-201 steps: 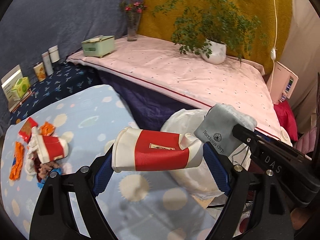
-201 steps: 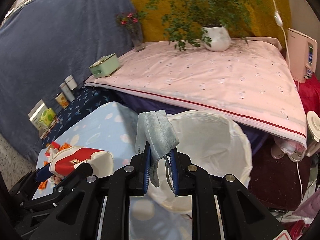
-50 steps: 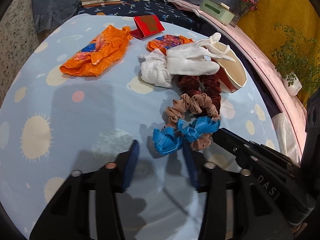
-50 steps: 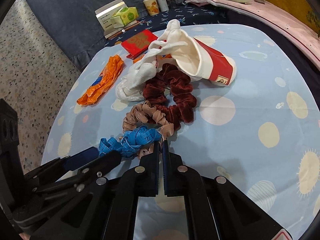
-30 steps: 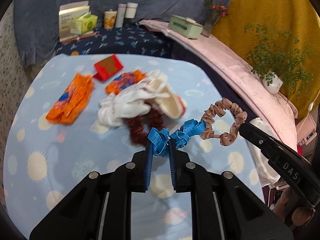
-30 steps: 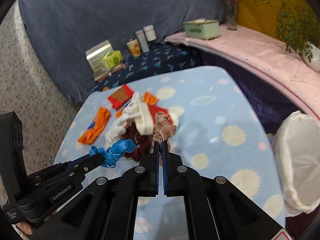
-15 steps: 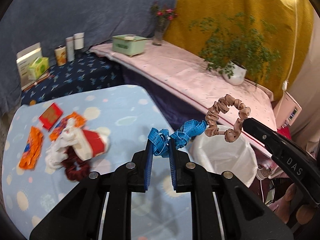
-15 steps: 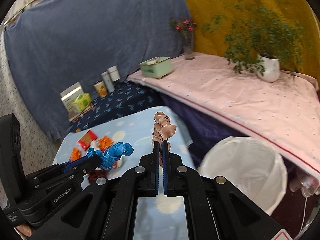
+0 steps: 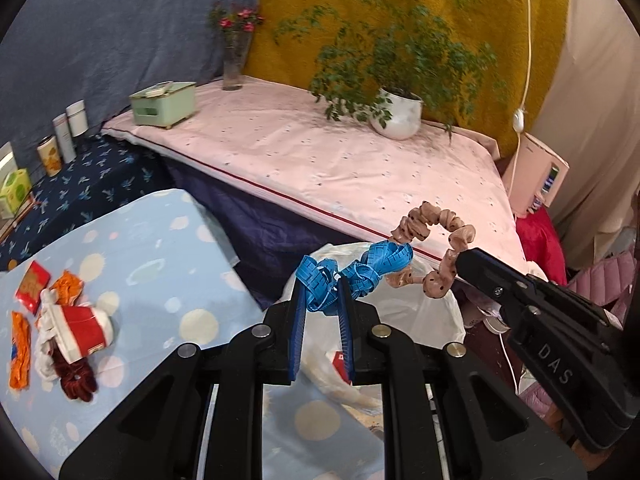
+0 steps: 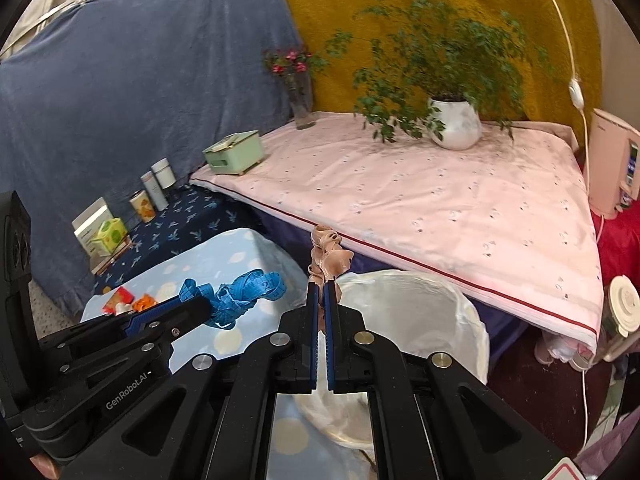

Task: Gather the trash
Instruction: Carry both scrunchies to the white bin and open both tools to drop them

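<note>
My left gripper [image 9: 322,280] is shut on a crumpled blue measuring tape [image 9: 352,270], also seen in the right wrist view [image 10: 240,292], and holds it in the air over the near rim of the white-lined trash bin [image 9: 424,312]. My right gripper [image 10: 320,285] is shut on a tan scrunchie [image 10: 328,258], which shows in the left wrist view [image 9: 436,248] above the bin [image 10: 420,312]. A red and white paper cup [image 9: 82,330], a white glove [image 9: 44,360], a dark red scrunchie [image 9: 78,380] and orange wrappers [image 9: 20,350] lie on the blue spotted table [image 9: 160,264].
A red and white cup lies inside the bin [image 9: 340,360]. A pink-covered bench [image 10: 420,200] behind the bin holds a potted plant [image 10: 454,124], a green box [image 10: 234,156] and a flower vase [image 10: 300,96]. Small cans and boxes [image 10: 120,216] stand on a dark blue ledge at left.
Both grippers have carried the blue tape and the tan scrunchie further right, from beside the table to above the bin. The bin now sits closer below them.
</note>
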Motion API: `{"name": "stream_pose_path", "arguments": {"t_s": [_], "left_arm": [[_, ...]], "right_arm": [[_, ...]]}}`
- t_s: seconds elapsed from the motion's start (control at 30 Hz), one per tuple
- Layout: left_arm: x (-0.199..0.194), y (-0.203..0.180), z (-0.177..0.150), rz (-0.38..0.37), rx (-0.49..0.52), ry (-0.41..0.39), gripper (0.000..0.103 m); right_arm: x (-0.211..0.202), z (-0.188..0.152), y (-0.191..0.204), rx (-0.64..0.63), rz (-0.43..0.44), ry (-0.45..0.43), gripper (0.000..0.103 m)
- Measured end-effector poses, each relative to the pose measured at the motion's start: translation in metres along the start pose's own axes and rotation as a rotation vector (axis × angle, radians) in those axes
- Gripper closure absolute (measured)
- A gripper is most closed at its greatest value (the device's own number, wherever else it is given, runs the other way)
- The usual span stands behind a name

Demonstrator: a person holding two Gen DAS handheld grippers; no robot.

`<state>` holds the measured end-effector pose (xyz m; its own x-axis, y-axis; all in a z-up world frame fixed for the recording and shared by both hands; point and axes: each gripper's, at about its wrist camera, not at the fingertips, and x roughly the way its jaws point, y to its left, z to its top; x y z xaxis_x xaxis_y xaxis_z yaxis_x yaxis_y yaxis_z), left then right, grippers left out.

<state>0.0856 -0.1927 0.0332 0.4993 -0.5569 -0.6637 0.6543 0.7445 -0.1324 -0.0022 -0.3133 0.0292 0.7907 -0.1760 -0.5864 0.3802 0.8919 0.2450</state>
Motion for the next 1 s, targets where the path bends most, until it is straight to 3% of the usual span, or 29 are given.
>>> {"name": "stream_pose_path", "arguments": {"t_s": [0.2,0.27,0.33,0.37,0.43,1.0], "left_arm": [[0.018,-0.02,0.002,-0.029,0.028,0.026,0.086],[0.023,-0.023,0.001,-0.039,0.028,0.038,0.083],[0.025,-0.023,0.001,-0.003,0.018,0.038,0.048],[0.025,-0.022,0.0,0.012,0.011,0.024,0.045],[0.025,-0.019,0.0,0.022,0.005,0.021,0.045],[0.006,0.035,-0.013,0.097,-0.106,0.011,0.044]], "right_arm": [[0.005,-0.005,-0.022,0.031,-0.031,0.007,0.099],[0.005,-0.006,-0.026,0.041,-0.055,-0.004,0.091],[0.006,-0.009,-0.031,0.052,-0.059,-0.003,0.085],[0.006,-0.009,-0.032,0.058,-0.063,-0.005,0.081],[0.006,-0.01,-0.034,0.061,-0.073,-0.009,0.074],[0.01,-0.016,0.002,0.01,-0.031,0.017,0.068]]}}
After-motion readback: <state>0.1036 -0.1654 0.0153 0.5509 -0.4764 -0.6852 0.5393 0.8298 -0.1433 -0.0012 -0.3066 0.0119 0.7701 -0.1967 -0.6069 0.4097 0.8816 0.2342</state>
